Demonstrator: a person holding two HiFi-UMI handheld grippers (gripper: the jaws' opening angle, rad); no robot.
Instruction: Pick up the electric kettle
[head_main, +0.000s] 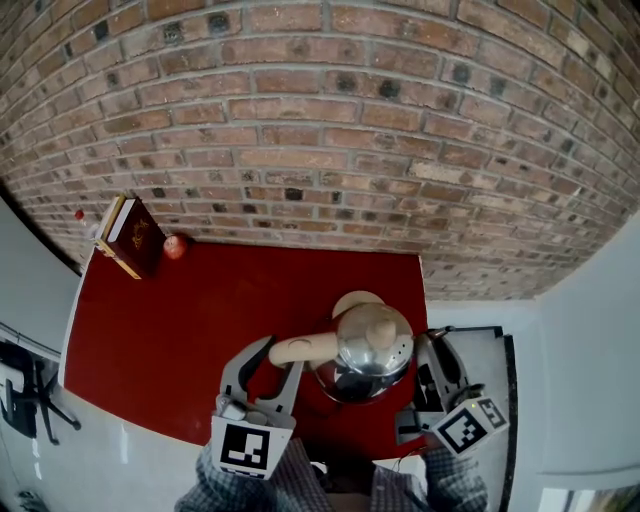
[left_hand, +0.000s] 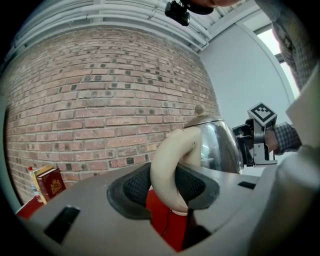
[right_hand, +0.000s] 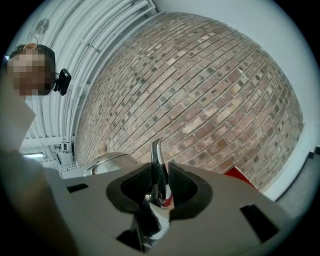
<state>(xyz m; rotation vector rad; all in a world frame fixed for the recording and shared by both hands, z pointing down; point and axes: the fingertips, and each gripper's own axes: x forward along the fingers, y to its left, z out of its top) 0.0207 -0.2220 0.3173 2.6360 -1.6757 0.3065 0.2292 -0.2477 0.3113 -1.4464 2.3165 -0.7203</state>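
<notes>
A shiny steel electric kettle (head_main: 375, 345) being held over a red tabletop (head_main: 170, 330), left hand-held gripper (head_main: 278, 352) clenching its curved cream handle (left_hand: 167, 170), right hand-held gripper (head_main: 428, 345) gripping its thin metal spout (right_hand: 157, 167)

The electric kettle (head_main: 372, 350) is gleaming in polished, mirror-bright metal, and its cream handle (head_main: 305, 348) is looking like smooth plastic. The red table cover (head_main: 180, 330) is showing matt, while the far brick wall (head_main: 320, 120) is looking rough.

left gripper (head_main: 283, 355) reaches forward, tipped slightly down, jaws clamped on the cream kettle handle (left_hand: 167, 172); right gripper (head_main: 428, 350) alongside, held level, jaws closed on the kettle spout (right_hand: 158, 165); plaid sleeves (head_main: 300, 470) cover both forearms
</notes>
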